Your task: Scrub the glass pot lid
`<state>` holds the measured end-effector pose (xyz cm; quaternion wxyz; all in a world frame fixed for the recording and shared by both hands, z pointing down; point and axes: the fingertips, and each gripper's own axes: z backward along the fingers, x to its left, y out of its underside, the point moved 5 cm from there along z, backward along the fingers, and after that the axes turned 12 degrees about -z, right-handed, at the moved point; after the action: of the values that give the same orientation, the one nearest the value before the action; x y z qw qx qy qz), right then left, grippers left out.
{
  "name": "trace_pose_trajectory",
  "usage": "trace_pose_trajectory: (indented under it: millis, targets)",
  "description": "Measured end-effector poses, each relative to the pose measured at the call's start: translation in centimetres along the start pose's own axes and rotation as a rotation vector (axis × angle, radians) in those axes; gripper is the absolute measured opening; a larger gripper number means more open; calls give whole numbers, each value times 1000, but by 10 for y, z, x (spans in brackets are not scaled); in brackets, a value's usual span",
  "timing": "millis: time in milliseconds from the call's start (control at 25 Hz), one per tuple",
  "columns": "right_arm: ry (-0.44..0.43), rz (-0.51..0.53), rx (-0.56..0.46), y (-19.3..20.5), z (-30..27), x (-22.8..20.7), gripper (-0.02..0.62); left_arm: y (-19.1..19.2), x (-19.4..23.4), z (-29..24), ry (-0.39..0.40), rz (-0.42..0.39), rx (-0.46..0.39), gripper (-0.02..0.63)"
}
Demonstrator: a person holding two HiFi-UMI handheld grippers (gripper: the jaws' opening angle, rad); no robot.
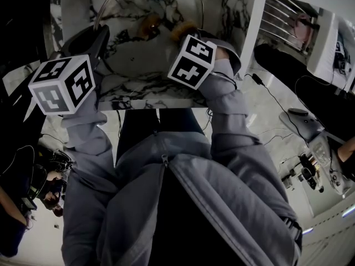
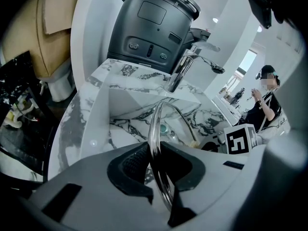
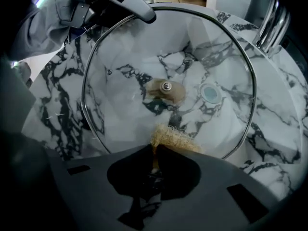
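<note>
The glass pot lid (image 3: 130, 105) stands tilted in the marble sink (image 3: 284, 109), its brown knob (image 3: 166, 87) facing my right gripper. My left gripper (image 2: 156, 162) is shut on the lid's metal rim (image 2: 155, 124); in the right gripper view that left gripper (image 3: 120, 1) shows at the lid's upper left edge. My right gripper (image 3: 156, 153) points down at the glass, shut on a tan fibrous scrubber (image 3: 174, 138) whose end lies against the lid's lower part. In the head view the left gripper (image 1: 94, 40) and right gripper (image 1: 186, 35) reach over the sink, with the lid's rim (image 1: 108, 4) between them.
A chrome faucet (image 2: 185, 71) rises behind the basin, with a dark grey appliance (image 2: 154, 23) behind it. The sink drain (image 3: 210, 93) shows through the glass. A person (image 2: 264, 102) stands at the far right. Cables (image 1: 272, 101) and gear lie on the floor.
</note>
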<state>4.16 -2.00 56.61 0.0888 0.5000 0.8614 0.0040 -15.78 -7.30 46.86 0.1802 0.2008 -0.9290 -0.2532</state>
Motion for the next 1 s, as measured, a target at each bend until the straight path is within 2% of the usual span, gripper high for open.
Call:
trace_pose_trajectory:
  millis: [280, 560, 800, 1000]
  targets:
    - [-138, 19, 90, 16, -5, 28, 46, -1, -1, 2, 1, -2, -5, 78]
    - [-260, 24, 90, 18, -1, 46, 46, -2, -2, 3, 1, -7, -11, 78]
    - [-313, 46, 80, 19, 7, 61, 46, -4, -4, 5, 2, -15, -15, 77]
    - [-295, 6, -20, 16, 31, 64, 44, -12, -15, 14, -7, -53, -25, 75]
